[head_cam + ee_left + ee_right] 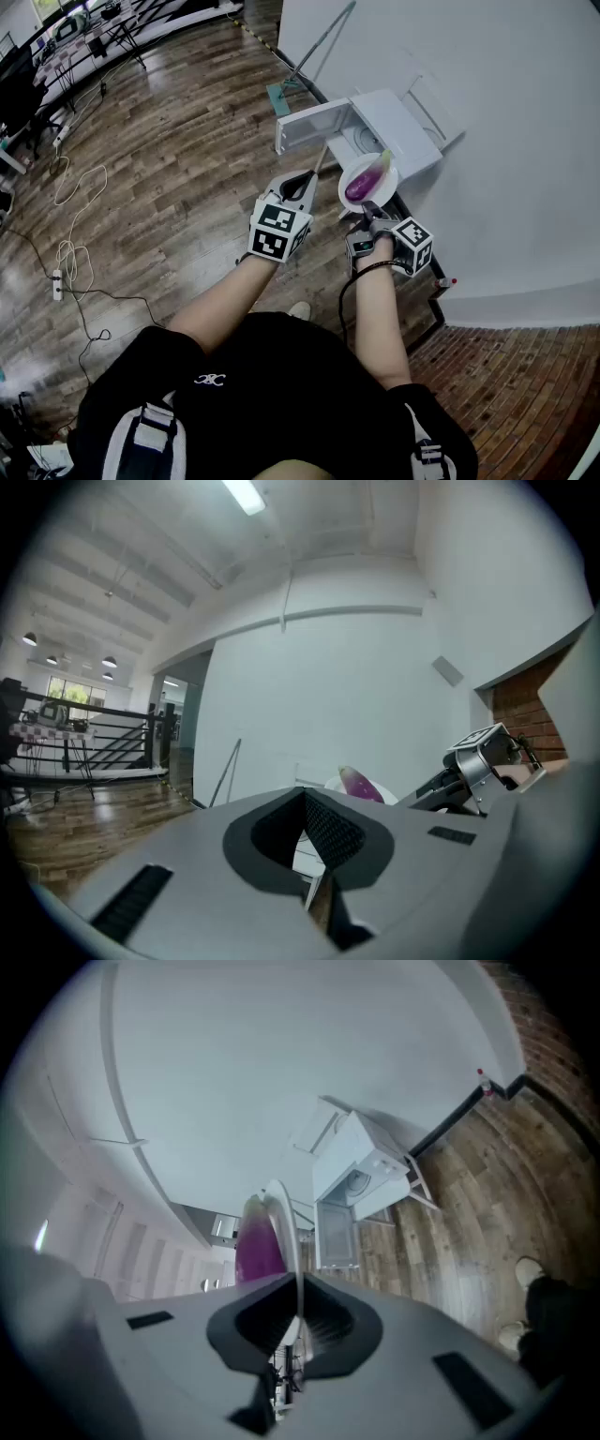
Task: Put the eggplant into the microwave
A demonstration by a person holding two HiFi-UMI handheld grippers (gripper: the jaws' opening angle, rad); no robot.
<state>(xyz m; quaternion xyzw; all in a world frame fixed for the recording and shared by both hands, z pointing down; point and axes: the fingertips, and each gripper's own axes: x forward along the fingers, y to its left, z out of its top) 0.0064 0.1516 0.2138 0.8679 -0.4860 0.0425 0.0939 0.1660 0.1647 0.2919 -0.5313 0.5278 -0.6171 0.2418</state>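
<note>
Both grippers reach forward on outstretched forearms. The right gripper pinches the near rim of a white plate, and the eggplant lies on that plate, just before the microwave. The left gripper hovers beside it, its jaws pressed together on nothing. The microwave door stands open to the left. A white wall lies close behind the microwave, and open wood floor spreads to the left.

Wooden floor carries white cables; a power strip.
</note>
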